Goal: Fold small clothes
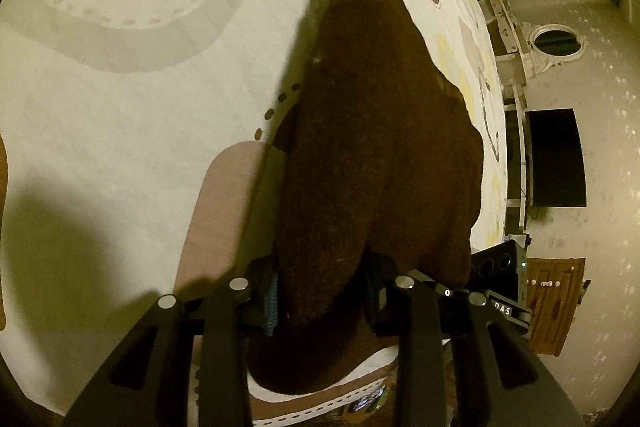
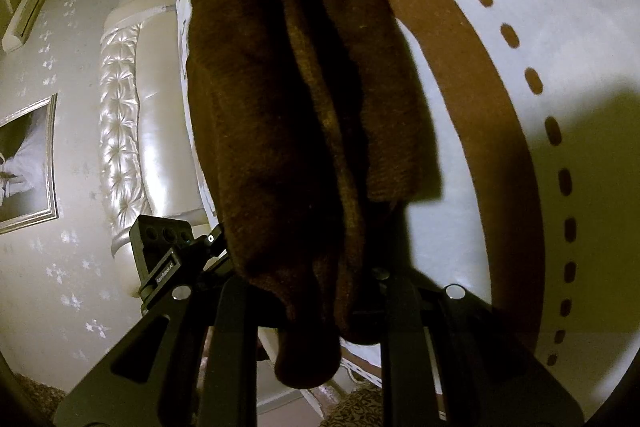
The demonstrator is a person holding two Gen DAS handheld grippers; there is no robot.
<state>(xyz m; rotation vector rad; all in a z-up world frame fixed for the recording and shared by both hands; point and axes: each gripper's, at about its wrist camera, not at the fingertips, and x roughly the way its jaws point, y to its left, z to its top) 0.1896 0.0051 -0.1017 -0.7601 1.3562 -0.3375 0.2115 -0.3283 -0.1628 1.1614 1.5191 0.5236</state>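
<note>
A dark brown knitted garment [image 1: 372, 147] hangs bunched between both grippers above a bed. My left gripper [image 1: 320, 291] is shut on one edge of it, the cloth draped over and between its fingers and trailing away over the sheet. My right gripper [image 2: 308, 283] is shut on another edge of the same garment [image 2: 288, 87], which hangs in long folds in front of the camera and hides the fingertips. The other gripper's body shows in the left wrist view [image 1: 496, 267] and in the right wrist view [image 2: 160, 247].
Under the garment lies a white bed sheet [image 1: 120, 131] printed with grey, brown and yellow curved bands and dashed lines. A padded white headboard [image 2: 124, 115] and a framed picture [image 2: 28, 163] are at the left. A wooden door [image 1: 556, 303] is at the right.
</note>
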